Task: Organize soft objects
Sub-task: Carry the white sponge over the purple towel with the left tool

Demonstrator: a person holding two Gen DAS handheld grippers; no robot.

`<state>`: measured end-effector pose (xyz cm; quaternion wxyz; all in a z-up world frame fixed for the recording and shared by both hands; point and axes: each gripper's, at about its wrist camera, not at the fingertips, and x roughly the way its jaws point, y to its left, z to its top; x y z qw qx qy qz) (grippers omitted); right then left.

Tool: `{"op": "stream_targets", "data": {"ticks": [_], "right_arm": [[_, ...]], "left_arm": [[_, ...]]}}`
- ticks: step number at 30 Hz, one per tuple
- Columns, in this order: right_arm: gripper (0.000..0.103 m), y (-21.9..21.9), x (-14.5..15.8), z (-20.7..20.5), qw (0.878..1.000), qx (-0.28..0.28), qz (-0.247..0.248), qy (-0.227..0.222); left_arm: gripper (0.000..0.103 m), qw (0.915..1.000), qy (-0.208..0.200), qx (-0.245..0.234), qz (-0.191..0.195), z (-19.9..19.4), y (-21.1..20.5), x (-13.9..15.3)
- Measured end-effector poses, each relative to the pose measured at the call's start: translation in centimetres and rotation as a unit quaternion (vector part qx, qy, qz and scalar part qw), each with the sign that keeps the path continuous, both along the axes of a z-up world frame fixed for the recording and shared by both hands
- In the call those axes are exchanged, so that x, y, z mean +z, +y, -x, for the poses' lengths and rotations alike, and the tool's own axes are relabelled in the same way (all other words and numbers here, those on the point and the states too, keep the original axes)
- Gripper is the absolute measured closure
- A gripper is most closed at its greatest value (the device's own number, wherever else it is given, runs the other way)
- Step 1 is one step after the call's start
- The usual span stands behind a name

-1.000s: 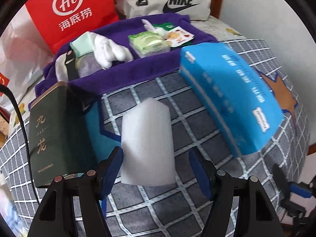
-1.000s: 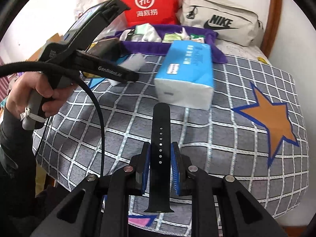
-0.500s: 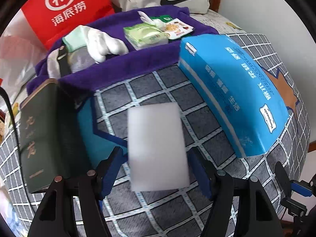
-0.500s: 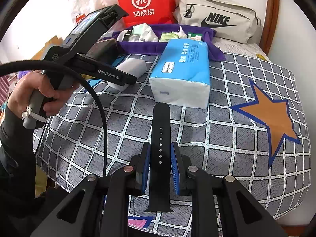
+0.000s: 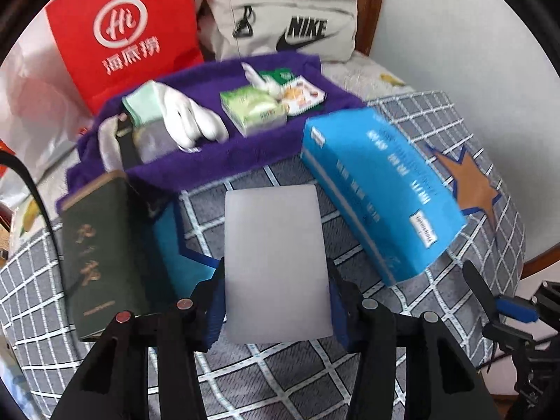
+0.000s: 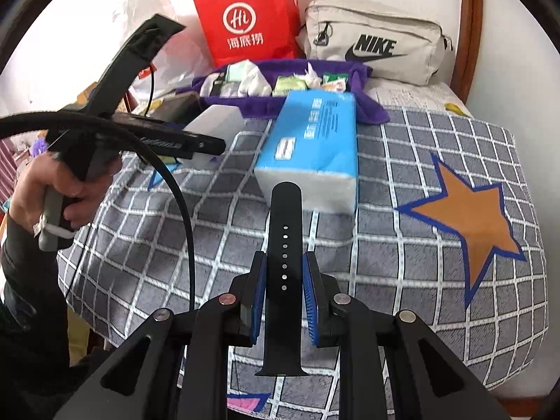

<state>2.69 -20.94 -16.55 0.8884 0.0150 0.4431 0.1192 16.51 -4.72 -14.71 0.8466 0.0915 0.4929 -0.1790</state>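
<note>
A white foam block [image 5: 273, 245] sits between the blue pads of my left gripper [image 5: 275, 273]. The jaws are closing and both pads press its sides. In the right wrist view the block [image 6: 218, 120] hangs just above the checked bedspread, in front of the purple fabric tray [image 6: 259, 108]. My right gripper [image 6: 284, 262] is shut on a black watch strap [image 6: 284, 217] that sticks out upright between its pads, over the near part of the bed. The purple tray [image 5: 217, 161] holds a white glove [image 5: 185, 119] and a green tissue pack [image 5: 252, 108].
A large blue tissue pack [image 5: 378, 189] lies right of the block. A dark green book-like box [image 5: 98, 252] lies to the left. Behind the tray stand a red paper bag [image 5: 122, 31] and a beige Nike bag [image 5: 290, 24]. A person's hand [image 6: 70, 189] grips the left handle.
The left jaws have come in from wide apart onto the white block, which has risen slightly off the bedspread. The right gripper with the strap has stayed put.
</note>
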Motion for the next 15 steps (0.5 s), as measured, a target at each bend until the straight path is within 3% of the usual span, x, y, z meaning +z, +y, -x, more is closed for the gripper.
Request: {"op": "stream_targets", "data": {"ticks": [6, 15], "right_arm": [[0.082, 0.5, 1.9, -1.1, 1.0, 0.009, -0.01, -0.023], [0.082, 1.7, 3.9, -5.2, 0.999, 0.027, -0.024, -0.039]], "left_arm": [[0.055, 0.9995, -0.014, 0.006, 0.026, 0.4, 1.5, 2.1], [0.055, 0.998, -0.039, 0.035, 0.036, 0.4, 4.8, 4.4]]}}
